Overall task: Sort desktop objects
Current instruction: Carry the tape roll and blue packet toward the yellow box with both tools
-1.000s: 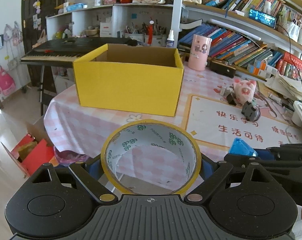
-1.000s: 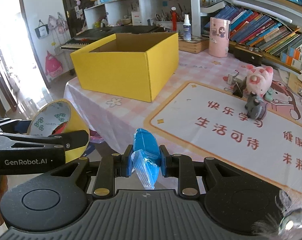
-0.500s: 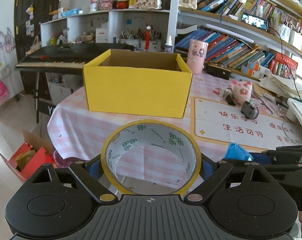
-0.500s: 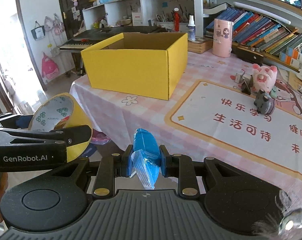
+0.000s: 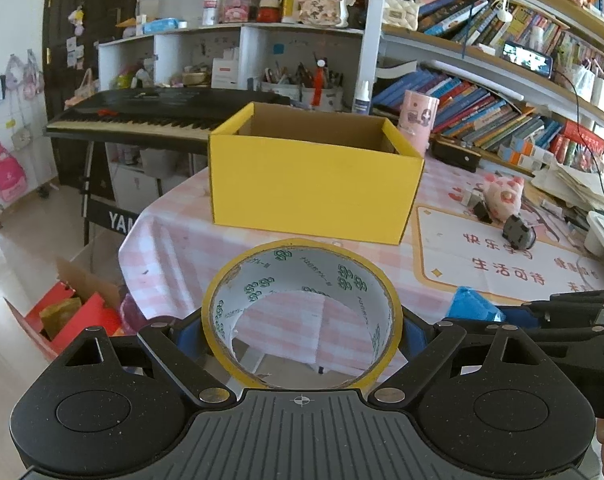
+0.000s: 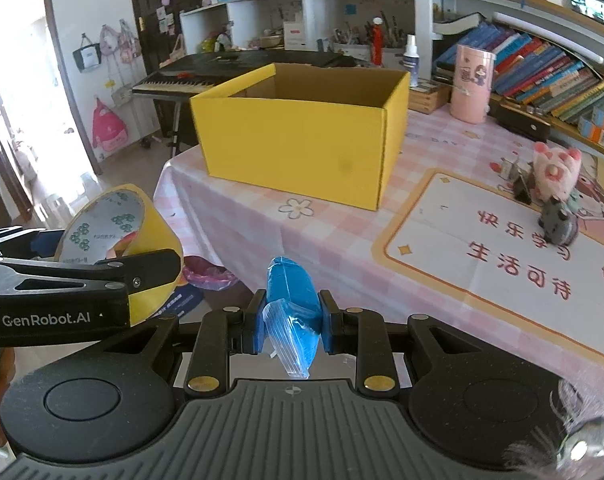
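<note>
Between the two fingers of the left gripper (image 5: pixel 301 330), in the left wrist view, a roll of yellow tape (image 5: pixel 301 316) is clamped on both sides. It is held up in the air, at the near edge of the table (image 5: pixel 189 240), with its hole turned to the camera. Far behind it, a yellow box (image 5: pixel 314 184) is seen on the pink cloth. Its top is open, and nothing can be seen inside from this low spot. At the right, a pink pig toy (image 5: pixel 502 194) and a small grey toy (image 5: pixel 518 232) are left on the table, near a white mat (image 5: pixel 502 264).

At the near middle of the right wrist view, a blue packet (image 6: pixel 291 300) is squeezed tight between the fingers of the right gripper (image 6: pixel 289 322). It is also held in the air, near the table edge. The tape roll is seen at the left, well apart from the box.

Two things are picked up, it seems, but neither is put away yet. Both are likely meant to be dropped into the box. After that, the toys at the right are still left to be sorted.
</note>
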A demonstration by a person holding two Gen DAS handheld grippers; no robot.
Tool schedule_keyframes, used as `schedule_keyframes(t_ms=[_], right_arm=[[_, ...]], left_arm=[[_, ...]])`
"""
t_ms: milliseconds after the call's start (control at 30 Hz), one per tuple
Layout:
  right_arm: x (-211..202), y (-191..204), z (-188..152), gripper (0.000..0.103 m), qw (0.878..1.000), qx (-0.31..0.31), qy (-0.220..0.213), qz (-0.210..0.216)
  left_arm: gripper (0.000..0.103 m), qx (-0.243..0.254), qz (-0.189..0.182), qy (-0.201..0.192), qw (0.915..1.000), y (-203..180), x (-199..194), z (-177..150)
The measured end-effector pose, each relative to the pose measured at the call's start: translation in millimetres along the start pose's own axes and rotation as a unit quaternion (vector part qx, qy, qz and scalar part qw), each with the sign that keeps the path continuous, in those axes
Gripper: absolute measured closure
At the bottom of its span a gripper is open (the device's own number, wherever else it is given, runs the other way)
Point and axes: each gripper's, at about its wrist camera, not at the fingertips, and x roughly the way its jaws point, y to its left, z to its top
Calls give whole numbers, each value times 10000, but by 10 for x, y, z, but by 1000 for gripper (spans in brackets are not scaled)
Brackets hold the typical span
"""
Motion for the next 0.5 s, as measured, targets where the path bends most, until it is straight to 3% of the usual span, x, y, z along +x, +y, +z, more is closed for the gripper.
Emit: schedule_keyframes(t_ms=[500], right_arm=[[169,114,104,79,9996,-189,66,194]], left_arm=[[11,-137,178,5,9997,157,24,15]])
